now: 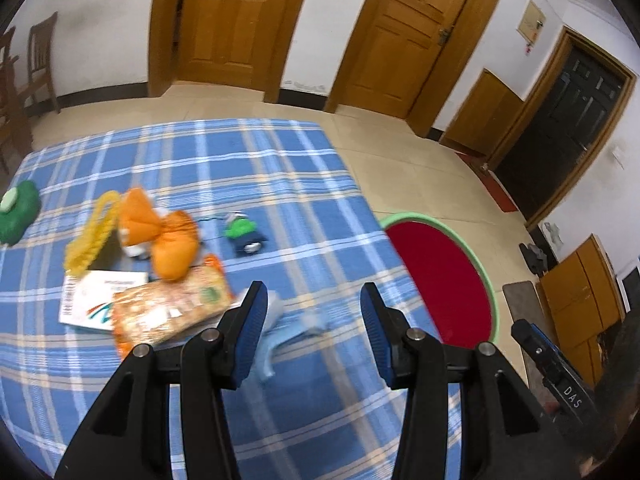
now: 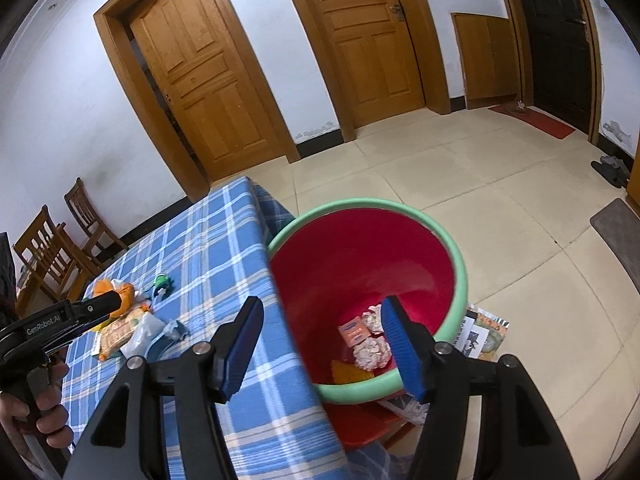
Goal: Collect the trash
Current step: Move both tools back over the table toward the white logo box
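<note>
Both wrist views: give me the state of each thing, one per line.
left claw: open, empty, above the table
right claw: open, empty, over the bin's edge
red bin: upright, holds crumpled paper and a packet
snack bag: lying flat on the table
blue scrap: on the cloth, blurred
left door: ajar

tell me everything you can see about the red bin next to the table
The bin is a round plastic-looking tub, red inside with a pale green rim. It stands upright on the tiled floor, tight against the table's edge. At its bottom lie crumpled white paper, a small orange packet and a yellow scrap. Printed papers lie beside it.
</note>
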### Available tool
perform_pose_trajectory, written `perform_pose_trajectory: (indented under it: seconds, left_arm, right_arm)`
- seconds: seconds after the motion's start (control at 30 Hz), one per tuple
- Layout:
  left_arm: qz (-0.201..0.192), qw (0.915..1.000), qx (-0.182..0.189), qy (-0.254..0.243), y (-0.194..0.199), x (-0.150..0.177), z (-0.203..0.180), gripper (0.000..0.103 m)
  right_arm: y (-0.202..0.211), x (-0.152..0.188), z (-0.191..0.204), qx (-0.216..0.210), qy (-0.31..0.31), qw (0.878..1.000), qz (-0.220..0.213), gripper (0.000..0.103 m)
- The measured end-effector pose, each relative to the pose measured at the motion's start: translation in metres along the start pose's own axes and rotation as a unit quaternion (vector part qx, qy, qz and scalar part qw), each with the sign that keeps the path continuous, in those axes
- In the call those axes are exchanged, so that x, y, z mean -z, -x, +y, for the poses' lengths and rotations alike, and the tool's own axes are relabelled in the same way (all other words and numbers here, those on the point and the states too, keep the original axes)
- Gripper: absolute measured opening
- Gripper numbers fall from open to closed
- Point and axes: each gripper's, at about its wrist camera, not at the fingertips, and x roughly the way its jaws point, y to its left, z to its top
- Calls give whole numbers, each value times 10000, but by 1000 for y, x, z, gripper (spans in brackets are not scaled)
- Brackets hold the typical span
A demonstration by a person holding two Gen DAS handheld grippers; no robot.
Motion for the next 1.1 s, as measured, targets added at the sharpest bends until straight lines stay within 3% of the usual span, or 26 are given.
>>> perform_pose_trajectory:
  seconds: [0.23, 0.67, 1.1]
  left_arm:
    - [-133, 9993, -324, 158, 15, -1, 39, 48]
    - [-119, 9903, -1305, 461, 18, -17, 120, 48]
    - [269, 9905, -1271, 452, -27, -26, 153, 48]
  right_arm:
    - [-6, 2, 23, -60, 154, 9998, 97, 65]
    - [-23, 7, 55, -53, 328, 9988, 372, 65]
    - [-37, 8, 73, 130, 474, 9974, 533, 65]
